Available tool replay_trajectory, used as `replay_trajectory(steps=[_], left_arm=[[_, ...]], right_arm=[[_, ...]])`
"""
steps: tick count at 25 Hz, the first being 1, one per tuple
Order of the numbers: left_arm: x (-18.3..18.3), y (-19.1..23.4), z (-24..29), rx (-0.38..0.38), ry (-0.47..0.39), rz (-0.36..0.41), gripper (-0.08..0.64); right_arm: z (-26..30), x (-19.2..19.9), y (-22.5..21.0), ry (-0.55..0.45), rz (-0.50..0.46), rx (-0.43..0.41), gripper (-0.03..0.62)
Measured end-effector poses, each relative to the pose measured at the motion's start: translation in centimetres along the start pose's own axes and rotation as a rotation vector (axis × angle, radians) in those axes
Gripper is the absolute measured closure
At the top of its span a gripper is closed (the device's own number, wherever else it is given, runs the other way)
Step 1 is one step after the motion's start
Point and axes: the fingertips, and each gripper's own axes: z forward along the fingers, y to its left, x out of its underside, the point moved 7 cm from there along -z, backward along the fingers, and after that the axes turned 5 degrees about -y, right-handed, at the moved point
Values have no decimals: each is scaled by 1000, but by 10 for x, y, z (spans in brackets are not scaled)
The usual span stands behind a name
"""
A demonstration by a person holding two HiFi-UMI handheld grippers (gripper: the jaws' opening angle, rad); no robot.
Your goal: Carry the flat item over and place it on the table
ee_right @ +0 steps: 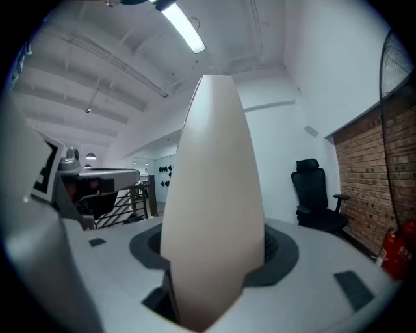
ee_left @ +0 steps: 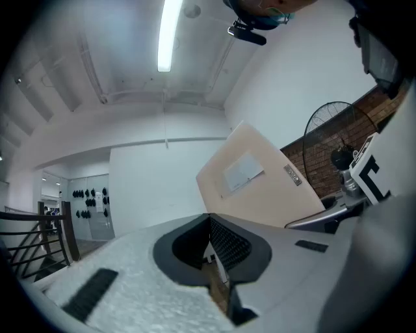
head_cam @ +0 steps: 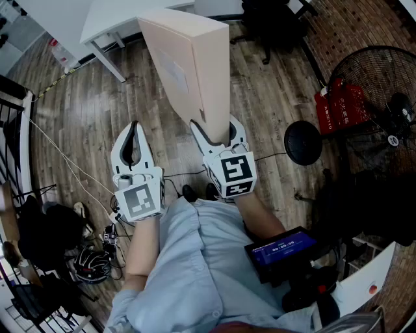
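Observation:
A flat beige box (head_cam: 188,65) with a pale label on its broad face stands upright on its edge over the wooden floor. My right gripper (head_cam: 218,130) is shut on its lower edge, and the box (ee_right: 214,182) fills the middle of the right gripper view between the pads. My left gripper (head_cam: 133,140) hangs to the left of the box, apart from it, shut with nothing in it. In the left gripper view its jaws (ee_left: 209,221) meet, and the box (ee_left: 260,182) leans at the right. A white table (head_cam: 123,16) stands ahead at the top.
A black floor fan (head_cam: 377,84) and a red fire extinguisher (head_cam: 341,104) stand at the right by a brick wall. A black office chair (head_cam: 273,23) is beyond the box. Cables, bags and a helmet (head_cam: 91,263) lie at the lower left beside a railing (head_cam: 16,130).

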Motion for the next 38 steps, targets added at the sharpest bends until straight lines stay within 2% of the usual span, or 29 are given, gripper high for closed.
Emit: replay_trajectory(steps=[10, 21, 27, 31, 38], left_arm=[[4, -21, 6, -19, -9, 7, 552], [31, 18, 14, -68, 27, -22, 552], [70, 65, 55, -73, 18, -36, 552], [94, 126, 95, -93, 50, -52, 552], [125, 213, 183, -67, 28, -42, 552]], right_arm=[[-2, 2, -25, -14, 3, -5, 318], [43, 10, -12, 25, -6, -25, 314], [110, 20, -3, 44, -6, -34, 314], [180, 29, 14, 59, 10, -26, 316], [305, 28, 29, 94, 10, -22, 314]])
